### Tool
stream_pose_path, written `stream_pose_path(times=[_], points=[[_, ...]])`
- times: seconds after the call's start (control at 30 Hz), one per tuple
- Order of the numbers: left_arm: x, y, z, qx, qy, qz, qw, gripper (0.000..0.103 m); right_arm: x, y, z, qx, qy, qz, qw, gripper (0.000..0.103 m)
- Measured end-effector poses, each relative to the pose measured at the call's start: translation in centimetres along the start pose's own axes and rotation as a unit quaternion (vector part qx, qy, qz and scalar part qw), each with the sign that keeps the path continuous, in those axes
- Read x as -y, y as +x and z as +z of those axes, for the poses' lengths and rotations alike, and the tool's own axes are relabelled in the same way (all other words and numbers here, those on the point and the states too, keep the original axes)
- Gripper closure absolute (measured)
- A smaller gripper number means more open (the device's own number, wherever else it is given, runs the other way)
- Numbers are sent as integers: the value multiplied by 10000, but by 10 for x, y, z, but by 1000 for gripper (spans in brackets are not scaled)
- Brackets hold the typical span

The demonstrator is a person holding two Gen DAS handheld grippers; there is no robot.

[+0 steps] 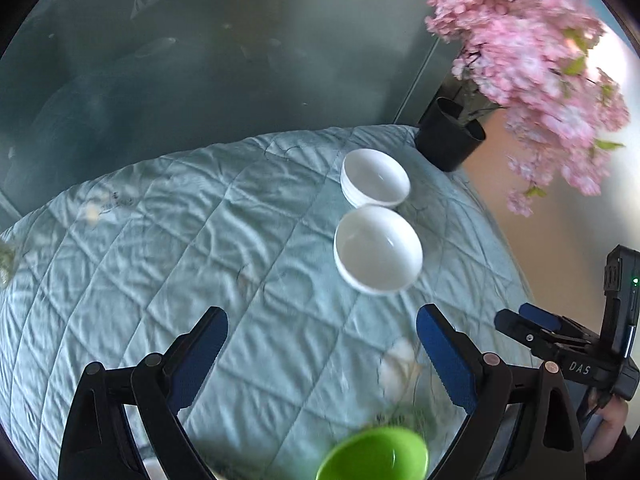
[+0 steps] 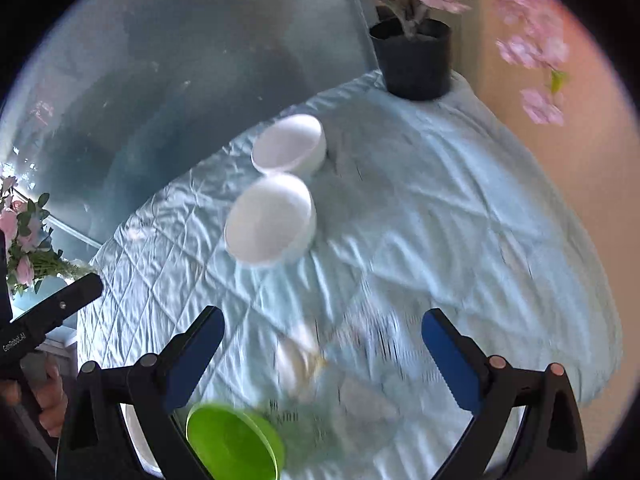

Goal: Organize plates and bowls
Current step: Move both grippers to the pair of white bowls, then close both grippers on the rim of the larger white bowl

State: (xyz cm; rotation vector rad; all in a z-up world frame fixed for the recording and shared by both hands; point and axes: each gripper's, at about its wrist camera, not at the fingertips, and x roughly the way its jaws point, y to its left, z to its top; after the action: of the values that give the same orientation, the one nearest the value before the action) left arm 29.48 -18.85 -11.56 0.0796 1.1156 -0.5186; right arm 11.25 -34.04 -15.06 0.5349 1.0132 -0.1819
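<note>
Quilted cloth (image 1: 200,240); left tool (image 1: 322,330), right tool (image 2: 323,330) both wide open, empty.

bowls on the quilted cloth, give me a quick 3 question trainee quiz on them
1. True or false: the far white bowl sits on top of a stack.
2. Which thing stands nearest the black flower pot?
A. the green bowl
B. the far white bowl
C. the near white bowl
3. Fill in: neither the left gripper nor the right gripper holds anything; both stand ____ over the blue quilted cloth.

Key
1. True: more rims show under it in the left wrist view.
2. B
3. open
</note>
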Motion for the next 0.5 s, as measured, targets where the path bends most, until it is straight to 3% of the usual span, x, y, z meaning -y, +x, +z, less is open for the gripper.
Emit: stream_pose_path(times=[0.13,0.3,0.43,0.5], points=[[2,42,29,-322,34,14,9995,7,-2,41,31,-320,-25,83,9994,6],[8,88,47,-767,181,-14,9969,12,-1,79,56,-763,71,-181,9969,30],[10,122,55,-1104,201,-155,9936,38,-5,88,71,-751,62,-213,9969,33],[6,135,58,-1188,78,-254,9926,44,-4,94,75,-812,102,-201,9964,44]])
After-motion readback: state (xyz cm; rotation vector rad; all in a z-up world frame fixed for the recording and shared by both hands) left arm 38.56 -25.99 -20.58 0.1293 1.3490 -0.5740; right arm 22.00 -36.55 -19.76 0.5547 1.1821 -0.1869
